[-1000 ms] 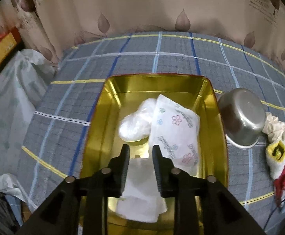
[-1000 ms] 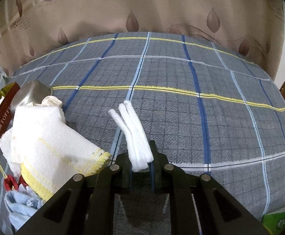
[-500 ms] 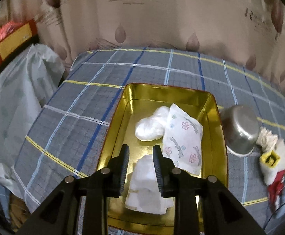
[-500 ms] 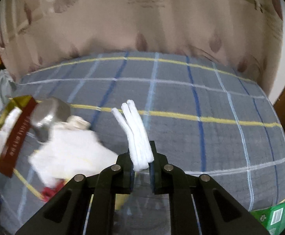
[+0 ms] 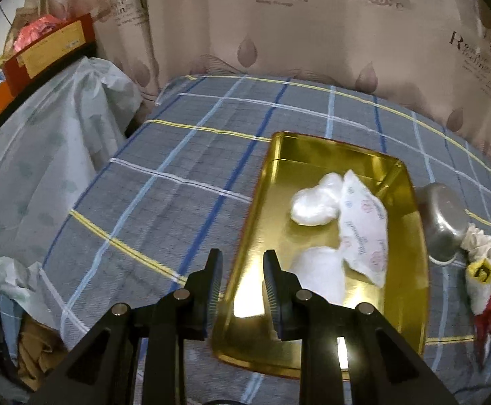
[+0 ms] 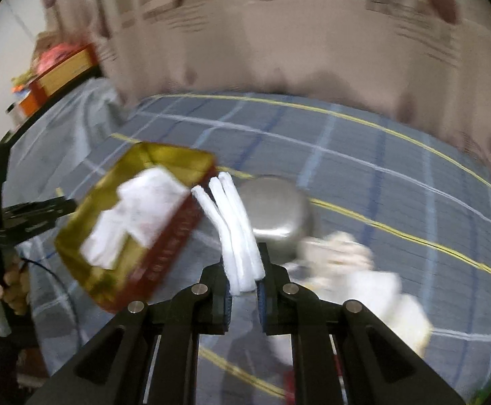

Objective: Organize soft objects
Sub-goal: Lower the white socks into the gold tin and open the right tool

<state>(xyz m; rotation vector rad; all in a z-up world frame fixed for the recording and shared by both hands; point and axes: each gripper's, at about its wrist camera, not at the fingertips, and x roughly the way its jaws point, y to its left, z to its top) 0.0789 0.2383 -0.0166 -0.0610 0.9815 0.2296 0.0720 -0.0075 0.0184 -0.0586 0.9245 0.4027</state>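
A gold tin tray [image 5: 252, 236] lies on the plaid bed cover and holds a white plastic bag [image 5: 313, 202], a flower-printed white packet [image 5: 363, 229] and a folded white tissue [image 5: 319, 273]. My left gripper [image 5: 240, 276] is open and empty, above the tray's left rim. My right gripper [image 6: 243, 280] is shut on a stack of white cotton pads [image 6: 235, 229] and holds it in the air, right of the tray [image 6: 178, 229]. The right wrist view is blurred.
A steel bowl [image 5: 444, 222] lies tipped right of the tray, also in the right wrist view [image 6: 276, 212]. A pile of white and yellow cloths [image 5: 485, 273] lies beside it. A plastic-covered heap [image 5: 43, 155] and a red box [image 5: 46, 47] stand left. A curtain hangs behind.
My left gripper has pulled back and left, off the tissue, which stays in the tray. My right gripper has swung left with the cotton pads, bringing the tray and bowl into its view.
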